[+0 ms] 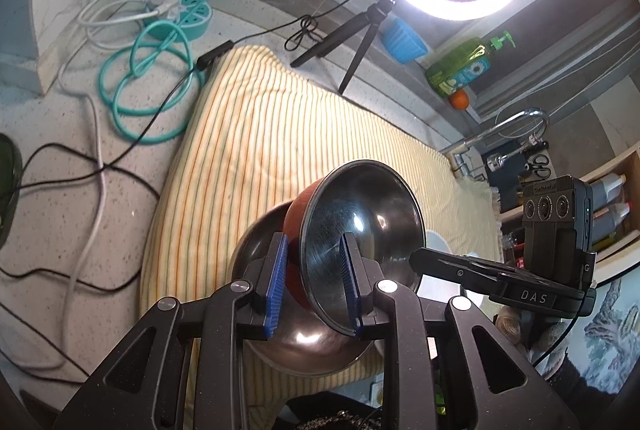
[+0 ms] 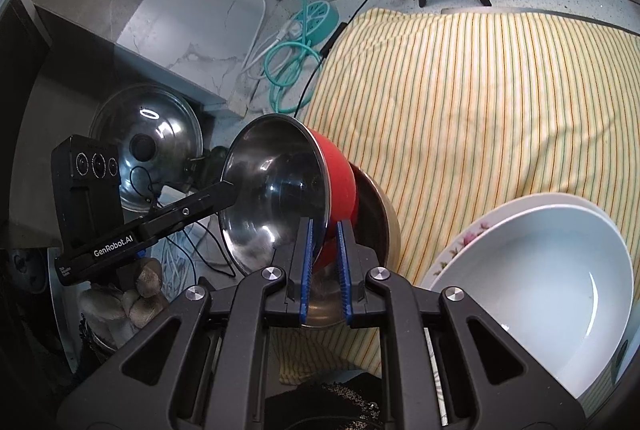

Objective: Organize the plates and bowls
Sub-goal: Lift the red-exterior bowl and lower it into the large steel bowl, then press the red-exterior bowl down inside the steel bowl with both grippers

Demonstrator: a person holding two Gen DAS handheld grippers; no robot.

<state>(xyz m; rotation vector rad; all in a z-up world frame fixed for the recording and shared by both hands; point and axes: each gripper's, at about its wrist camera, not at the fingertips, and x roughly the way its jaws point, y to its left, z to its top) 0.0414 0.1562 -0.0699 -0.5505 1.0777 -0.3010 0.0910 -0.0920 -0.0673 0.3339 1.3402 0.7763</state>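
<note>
My left gripper [image 1: 314,280] and right gripper [image 2: 323,272] both clamped on red steel-lined bowl's [image 2: 280,190] rim, tilted over larger steel bowl [image 1: 264,242], striped cloth [image 1: 280,134] beneath

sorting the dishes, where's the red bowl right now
In both wrist views the red bowl is tilted between both grippers, each pinching its rim, just above a steel bowl on the striped cloth.

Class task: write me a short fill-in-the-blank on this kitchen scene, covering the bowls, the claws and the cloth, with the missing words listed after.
1. Both claws grip the rim of one bowl whose outside is ____.
2. Behind it lies a plain ____ bowl.
3. The cloth has a ____ pattern.
4. In the right wrist view, the white bowl sits on a plate printed with ____.

Missing words: red; metal; striped; flowers
</note>
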